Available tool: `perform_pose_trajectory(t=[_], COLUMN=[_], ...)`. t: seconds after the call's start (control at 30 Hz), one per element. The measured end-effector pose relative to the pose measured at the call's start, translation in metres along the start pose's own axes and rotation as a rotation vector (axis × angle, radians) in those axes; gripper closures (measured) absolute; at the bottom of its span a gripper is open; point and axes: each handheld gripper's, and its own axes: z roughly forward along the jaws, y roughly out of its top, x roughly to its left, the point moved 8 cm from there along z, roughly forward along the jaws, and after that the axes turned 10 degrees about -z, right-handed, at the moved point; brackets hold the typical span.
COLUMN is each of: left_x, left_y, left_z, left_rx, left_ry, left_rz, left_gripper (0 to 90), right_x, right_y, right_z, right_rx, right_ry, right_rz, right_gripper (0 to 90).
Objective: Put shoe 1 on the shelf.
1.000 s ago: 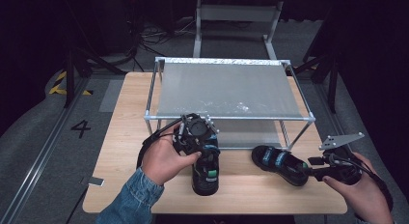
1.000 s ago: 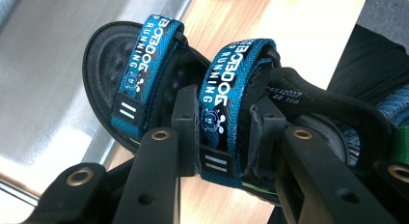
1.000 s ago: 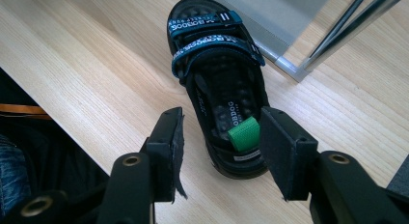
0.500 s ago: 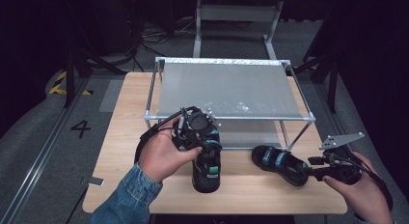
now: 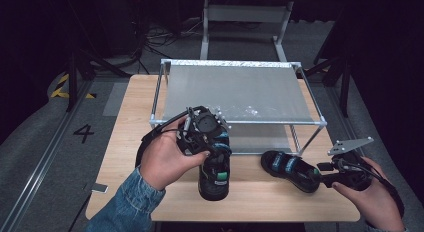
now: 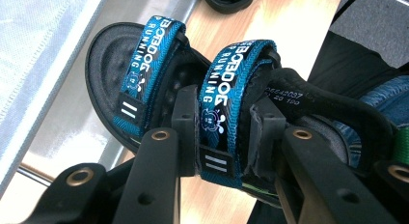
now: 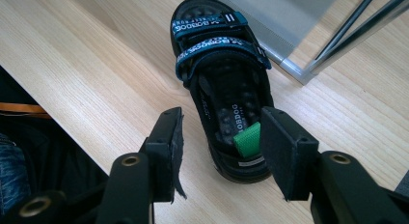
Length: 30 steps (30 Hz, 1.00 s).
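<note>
Two black sandals with blue straps are on the wooden table [image 5: 130, 142]. My left gripper [image 5: 216, 153] [image 6: 224, 122] is shut on the ankle strap of the left sandal [image 5: 215, 178] [image 6: 149, 64] and holds it tilted, just in front of the rack. Whether its sole still touches the table I cannot tell. The right sandal [image 5: 290, 168] [image 7: 217, 64] lies flat on the table. My right gripper [image 5: 325, 181] [image 7: 219, 137] stands open at its heel. The heel's green loop [image 7: 247, 139] sits between the jaws, and the pads do not press on it.
A metal-framed rack [image 5: 235, 87] with a grey mesh top stands at the middle and back of the table, with a lower shelf [image 6: 72, 118] under it. The table's front edge is close behind both hands. A floor marking "4" [image 5: 83, 133] lies to the left.
My left gripper has risen a little with the sandal in it, lifting that sandal's strap end. The right gripper and the right sandal have stayed in place.
</note>
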Motion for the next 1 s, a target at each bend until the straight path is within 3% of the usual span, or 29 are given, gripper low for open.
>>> perform_pose_trajectory(t=[0.53, 0.83, 1.0], left_x=[0.002, 0.016, 0.031], left_y=[0.020, 0.040, 0.055], left_z=[-0.026, -0.037, -0.039], left_rx=[-0.010, -0.045, -0.065], left_ry=[0.013, 0.028, 0.047], left_rz=[0.019, 0.028, 0.034], left_gripper=[70.3, 70.3, 70.3], right_x=[0.000, 0.000, 0.000], right_y=[-0.001, -0.006, -0.010], right_z=[0.002, 0.004, 0.001], right_rx=[0.004, 0.011, 0.013], right_ry=[0.004, 0.005, 0.003], right_rz=[0.003, 0.007, 0.018], right_gripper=[51.6, 51.6, 51.6])
